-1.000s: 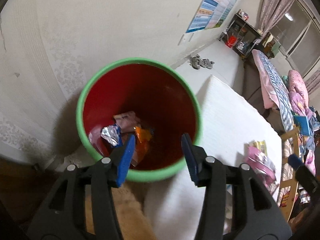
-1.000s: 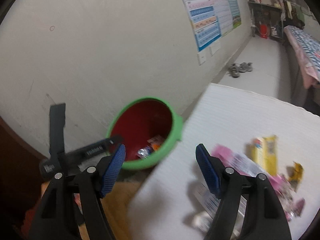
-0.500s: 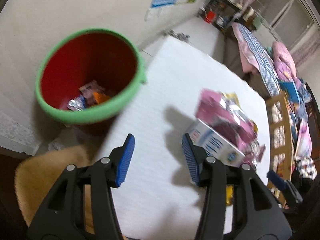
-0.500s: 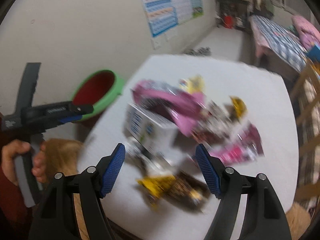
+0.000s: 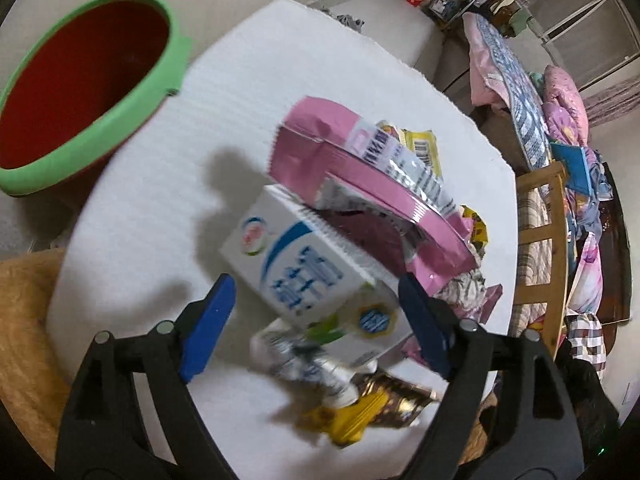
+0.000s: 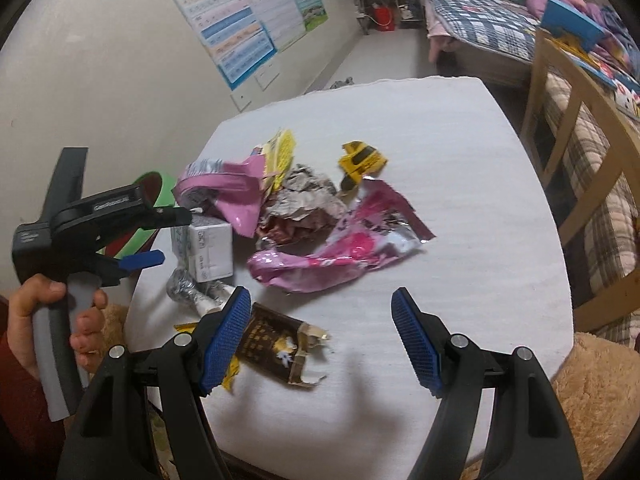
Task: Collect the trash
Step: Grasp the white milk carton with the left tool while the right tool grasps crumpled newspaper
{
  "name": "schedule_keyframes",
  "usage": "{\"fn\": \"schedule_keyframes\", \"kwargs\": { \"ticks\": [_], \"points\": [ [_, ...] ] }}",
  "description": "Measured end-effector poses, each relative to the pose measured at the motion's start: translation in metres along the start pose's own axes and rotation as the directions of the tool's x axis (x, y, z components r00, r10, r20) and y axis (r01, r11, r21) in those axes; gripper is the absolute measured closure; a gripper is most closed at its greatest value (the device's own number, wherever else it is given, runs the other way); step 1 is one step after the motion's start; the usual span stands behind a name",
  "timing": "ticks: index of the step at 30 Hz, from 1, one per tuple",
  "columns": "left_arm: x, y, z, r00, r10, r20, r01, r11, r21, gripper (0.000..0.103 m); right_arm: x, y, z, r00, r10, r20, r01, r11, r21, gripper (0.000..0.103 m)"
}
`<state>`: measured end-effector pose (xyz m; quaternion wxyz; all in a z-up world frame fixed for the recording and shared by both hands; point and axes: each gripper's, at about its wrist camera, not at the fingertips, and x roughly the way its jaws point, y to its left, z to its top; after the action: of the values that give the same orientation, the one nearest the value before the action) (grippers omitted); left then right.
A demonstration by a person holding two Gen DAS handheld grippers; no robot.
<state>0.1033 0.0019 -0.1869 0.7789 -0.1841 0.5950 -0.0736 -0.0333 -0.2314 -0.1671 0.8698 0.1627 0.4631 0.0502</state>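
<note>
Bin [image 5: 92,120] stands left of table [image 5: 168,184]; carton [image 5: 312,280] lies on table.

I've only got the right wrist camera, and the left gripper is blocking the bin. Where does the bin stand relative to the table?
Observer: The bin, green rim and red inside, stands right beside the table edge.
Operator: What is the left gripper lined up on?
Observer: Its open fingers frame the white carton with blue print, which lies just ahead of them.
</note>
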Motion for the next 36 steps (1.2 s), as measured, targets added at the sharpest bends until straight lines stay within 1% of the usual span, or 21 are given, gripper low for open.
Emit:
{"fn": "schedule_keyframes", "kwargs": {
  "ticks": [2, 5, 7, 8, 9, 10, 12, 13, 14, 17, 19, 21, 23, 24, 27, 29, 30, 31, 33, 35, 36],
  "points": [
    [0.009, -0.005, 0.0, 1.0, 0.011, -0.021, -0.012, 1.0, -0.006, 0.019, -0.001, -0.003, 0.0, 1.0, 0.005, -0.003, -0.005, 1.0, 0.014, 0.032],
    [0.015, -0.008, -0.001, 0.999, 0.023, -0.022, -0.023, 1.0, -0.02, 0.019, 0.0, -0.007, 0.001, 1.0, 0.023, -0.008, -0.023, 0.999, 0.04, 0.032],
    [0.011, -0.01, -0.001, 1.0, 0.019, -0.008, -0.019, 1.0, 0.0, 0.034, 0.001, -0.01, 0.003, 0.999, 0.036, -0.009, -0.036, 0.998, 0.06, 0.032],
    [0.009, -0.012, -0.001, 1.0, 0.021, -0.005, -0.021, 1.0, 0.015, 0.052, 0.003, -0.011, 0.004, 0.999, 0.044, -0.013, -0.043, 0.996, 0.074, 0.032],
    [0.007, -0.012, -0.001, 1.0, 0.018, -0.008, -0.018, 0.999, 0.029, 0.064, 0.005, -0.012, 0.006, 0.999, 0.049, -0.017, -0.047, 0.995, 0.082, 0.032],
    [0.002, -0.011, -0.001, 1.0, -0.001, -0.007, 0.001, 0.999, 0.035, 0.07, 0.007, -0.012, 0.009, 0.998, 0.052, -0.019, -0.05, 0.995, 0.09, 0.032],
    [-0.008, -0.009, -0.002, 1.0, -0.023, -0.004, 0.023, 0.999, 0.043, 0.093, 0.012, -0.011, 0.016, 0.998, 0.055, -0.018, -0.053, 0.994, 0.098, 0.032],
    [-0.012, -0.008, -0.003, 1.0, -0.025, -0.003, 0.025, 0.998, 0.052, 0.1, 0.013, -0.01, 0.02, 0.998, 0.06, -0.013, -0.058, 0.993, 0.101, 0.032],
    [-0.018, -0.008, -0.005, 1.0, -0.021, 0.0, 0.021, 0.997, 0.069, 0.103, 0.015, -0.009, 0.028, 0.998, 0.065, -0.006, -0.064, 0.993, 0.102, 0.032],
    [-0.029, -0.007, -0.008, 1.0, -0.004, 0.017, 0.002, 0.994, 0.112, 0.102, 0.021, -0.005, 0.045, 0.997, 0.079, -0.008, -0.078, 0.993, 0.091, 0.032],
    [-0.029, -0.004, -0.008, 1.0, -0.007, 0.006, 0.007, 0.994, 0.109, 0.094, 0.029, -0.005, 0.059, 0.995, 0.104, -0.012, -0.102, 0.99, 0.099, 0.032],
    [-0.026, -0.003, -0.009, 1.0, -0.019, -0.002, 0.019, 0.996, 0.092, 0.071, 0.043, -0.004, 0.071, 0.993, 0.114, -0.034, -0.109, 0.988, 0.111, 0.033],
    [-0.024, -0.002, -0.009, 0.999, -0.039, 0.001, 0.039, 0.997, 0.063, 0.057, 0.06, -0.003, 0.083, 0.99, 0.123, -0.069, -0.114, 0.986, 0.124, 0.04],
    [-0.023, -0.002, -0.009, 0.999, -0.047, 0.0, 0.046, 0.998, 0.051, 0.054, 0.069, -0.002, 0.087, 0.987, 0.127, -0.096, -0.114, 0.985, 0.132, 0.043],
    [-0.02, 0.0, -0.009, 0.998, -0.058, -0.003, 0.058, 0.998, 0.014, 0.047, 0.093, -0.001, 0.092, 0.976, 0.147, -0.164, -0.122, 0.981, 0.149, 0.043],
    [-0.017, 0.0, -0.008, 0.999, -0.045, 0.002, 0.045, 0.999, -0.011, 0.038, 0.111, 0.001, 0.092, 0.971, 0.105, -0.213, -0.078, 0.988, 0.133, 0.043],
    [-0.014, 0.001, -0.007, 0.999, -0.042, 0.0, 0.042, 0.999, -0.023, 0.036, 0.113, 0.001, 0.091, 0.971, 0.101, -0.215, -0.074, 0.989, 0.131, 0.044],
    [-0.011, 0.0, -0.006, 0.999, -0.041, -0.006, 0.041, 0.999, -0.027, 0.036, 0.114, 0.001, 0.092, 0.972, 0.103, -0.211, -0.077, 0.988, 0.131, 0.051],
    [-0.004, -0.001, -0.004, 0.999, -0.036, -0.022, 0.035, 0.999, -0.034, 0.03, 0.108, 0.0, 0.092, 0.973, 0.128, -0.192, -0.103, 0.985, 0.135, 0.061],
    [0.004, -0.001, -0.001, 0.999, -0.021, -0.026, 0.02, 0.999, -0.045, 0.028, 0.097, -0.001, 0.09, 0.979, 0.134, -0.156, -0.113, 0.984, 0.135, 0.063],
    [0.008, -0.001, 0.0, 0.999, -0.014, -0.03, 0.012, 0.999, -0.051, 0.024, 0.086, -0.003, 0.089, 0.984, 0.132, -0.123, -0.116, 0.984, 0.132, 0.063]
  ]
}}
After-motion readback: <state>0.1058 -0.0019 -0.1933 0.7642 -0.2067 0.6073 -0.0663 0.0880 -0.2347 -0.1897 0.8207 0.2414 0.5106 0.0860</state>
